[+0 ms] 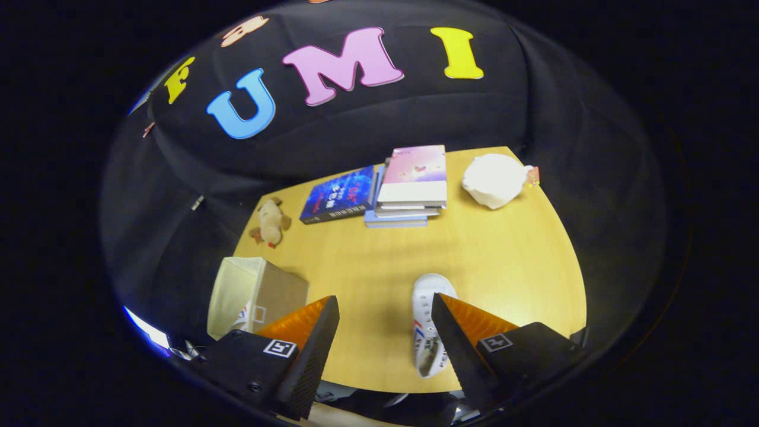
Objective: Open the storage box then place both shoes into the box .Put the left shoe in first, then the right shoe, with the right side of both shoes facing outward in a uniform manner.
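— On the table (pixel 504 261), what do you record?

— One white shoe (pixel 428 323) lying just ahead of the gripper (pixel 384 314), close against one finger. Fingers spread wide, nothing held. One cream box (pixel 249 293) stands beyond the other finger — open at the top, with what looks like the other shoe (pixel 243 315) inside.

— And the step?

— Likely fetching this second shoe. Centre it between the fingers, close on the heel end, keep its sides true.

— Other items?

— One stack of books (pixel 409 187), one plush toy (pixel 271 222), one white bundle (pixel 493 179).
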### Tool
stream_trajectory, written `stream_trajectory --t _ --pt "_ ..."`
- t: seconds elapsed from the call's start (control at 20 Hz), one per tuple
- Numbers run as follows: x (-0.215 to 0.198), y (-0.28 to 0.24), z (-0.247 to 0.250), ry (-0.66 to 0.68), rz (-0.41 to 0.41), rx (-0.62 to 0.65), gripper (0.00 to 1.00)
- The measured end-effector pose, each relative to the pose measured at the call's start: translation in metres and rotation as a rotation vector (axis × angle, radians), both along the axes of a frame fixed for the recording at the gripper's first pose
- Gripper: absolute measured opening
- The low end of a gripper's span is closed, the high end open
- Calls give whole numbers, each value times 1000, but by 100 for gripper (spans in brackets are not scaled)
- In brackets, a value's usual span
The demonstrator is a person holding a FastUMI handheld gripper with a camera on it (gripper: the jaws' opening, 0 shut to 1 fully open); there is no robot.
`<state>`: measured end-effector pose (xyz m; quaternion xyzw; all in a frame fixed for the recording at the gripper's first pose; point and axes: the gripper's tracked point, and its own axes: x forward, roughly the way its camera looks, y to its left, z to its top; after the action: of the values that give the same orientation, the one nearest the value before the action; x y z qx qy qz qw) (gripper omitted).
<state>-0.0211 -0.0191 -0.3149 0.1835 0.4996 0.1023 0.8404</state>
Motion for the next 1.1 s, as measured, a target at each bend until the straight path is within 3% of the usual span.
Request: stream_trajectory --t 0.35,0.7,0.75,0.8,0.85,0.95,1.0,1.1 --pt "-49 -28 -130 246 93 -81 95" --pt "-60 -6 -192 341 161 -90 76" --pt "-61 -5 -198 343 164 -99 71" --pt "-62 -8 -203 345 173 -116 53" --pt "-60 -6 -201 343 171 -116 44" --pt "-61 -10 -202 347 167 -109 37" --pt "-60 -10 -202 349 142 -92 24" --pt "-59 -12 -199 361 91 -45 11"
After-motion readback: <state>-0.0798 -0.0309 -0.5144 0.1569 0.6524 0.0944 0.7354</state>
